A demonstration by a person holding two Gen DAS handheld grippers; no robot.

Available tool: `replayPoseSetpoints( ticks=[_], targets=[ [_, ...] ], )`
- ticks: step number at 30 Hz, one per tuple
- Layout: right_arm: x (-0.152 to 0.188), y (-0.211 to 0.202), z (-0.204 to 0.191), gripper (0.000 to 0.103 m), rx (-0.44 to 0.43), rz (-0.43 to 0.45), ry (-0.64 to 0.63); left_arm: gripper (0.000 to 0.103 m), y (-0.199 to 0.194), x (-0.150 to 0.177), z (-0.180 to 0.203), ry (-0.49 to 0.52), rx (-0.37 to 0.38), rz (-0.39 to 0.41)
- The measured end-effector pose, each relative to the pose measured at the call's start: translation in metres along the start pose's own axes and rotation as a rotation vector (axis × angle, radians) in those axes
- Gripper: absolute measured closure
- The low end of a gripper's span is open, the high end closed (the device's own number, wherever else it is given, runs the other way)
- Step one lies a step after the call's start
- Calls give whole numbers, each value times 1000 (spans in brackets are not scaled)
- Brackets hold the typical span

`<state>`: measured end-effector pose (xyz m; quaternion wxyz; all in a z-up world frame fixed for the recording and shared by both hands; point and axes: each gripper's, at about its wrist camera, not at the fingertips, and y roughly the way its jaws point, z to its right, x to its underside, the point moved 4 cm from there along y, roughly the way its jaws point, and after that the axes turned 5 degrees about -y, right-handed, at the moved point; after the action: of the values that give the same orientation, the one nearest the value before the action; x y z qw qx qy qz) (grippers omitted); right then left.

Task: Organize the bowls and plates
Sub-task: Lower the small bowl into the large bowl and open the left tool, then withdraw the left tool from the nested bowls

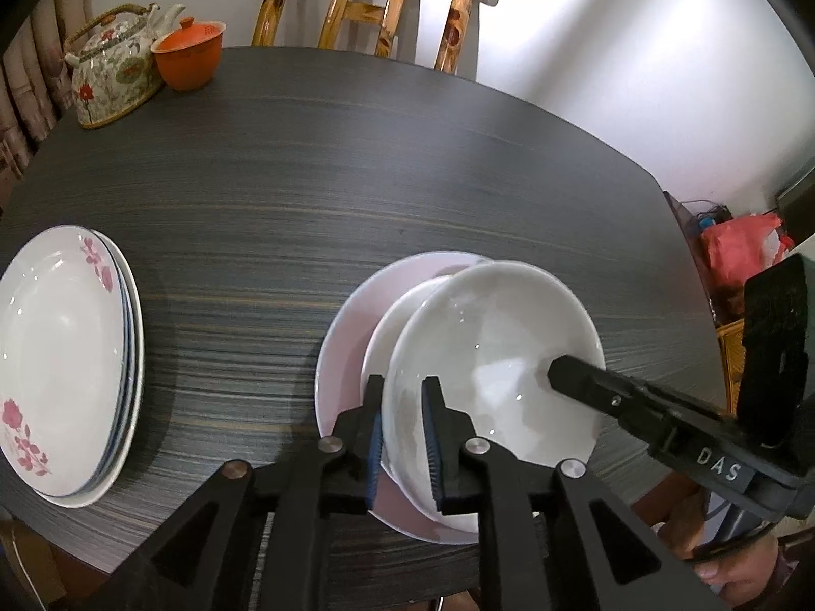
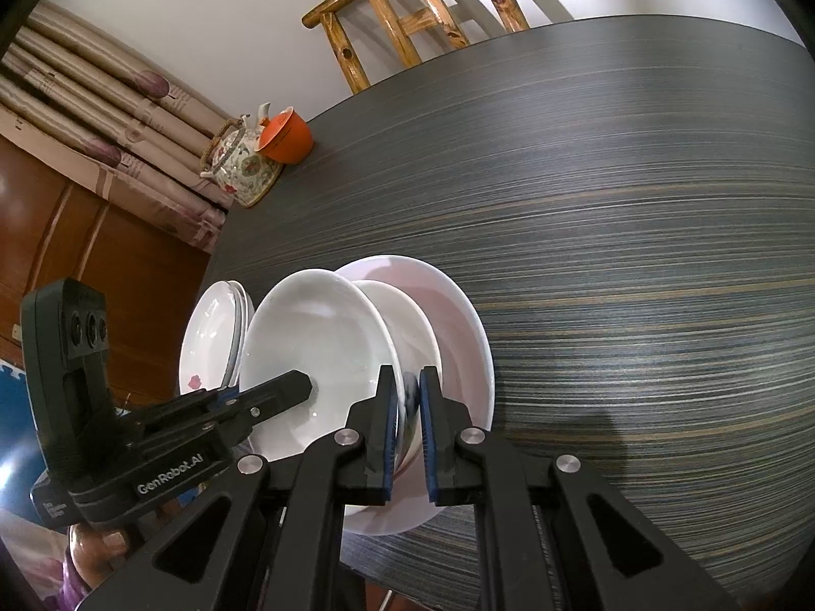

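Stacking step: left gripper (image 1: pixel 402 397) loosely straddles the tilted glossy white ceramic bowl (image 1: pixel 499 336); right gripper (image 2: pixel 407 387) clamps the lower white bowl's rim (image 2: pixel 407 336). Next, settle it level.

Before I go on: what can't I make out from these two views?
1. Left wrist view: the floral plate stack is cut off by the left edge. In the right wrist view, the top bowl covers most of it.
2. Both views: the lower bowl is mostly hidden under the top bowl.
3. Left wrist view: whether the left claw actually presses the rim cannot be told.
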<state>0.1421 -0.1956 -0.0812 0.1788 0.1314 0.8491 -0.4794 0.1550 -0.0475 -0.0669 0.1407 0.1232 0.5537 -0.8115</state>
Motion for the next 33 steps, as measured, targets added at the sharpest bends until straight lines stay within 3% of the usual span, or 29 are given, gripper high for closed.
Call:
replayPoseSetpoints(
  ticks=[9, 12, 14, 18, 33],
  targets=[
    [0, -1, -2, 93, 3, 1, 1, 86, -2, -4, 1, -1, 10, -1],
    [0, -1, -1, 93, 2, 1, 6, 74, -3, -9, -3, -52, 92, -17],
    [-1, 0, -1, 93, 1, -1, 9, 73, -5, -15, -7, -93, 128, -9],
    [-1, 0, 2, 93, -13, -6, 26, 68, -9, -21, -3, -51, 41, 23],
    [-4, 0, 7, 88, -32, -4, 56, 68, -21, 1, -24, -94, 35, 36]
  ],
)
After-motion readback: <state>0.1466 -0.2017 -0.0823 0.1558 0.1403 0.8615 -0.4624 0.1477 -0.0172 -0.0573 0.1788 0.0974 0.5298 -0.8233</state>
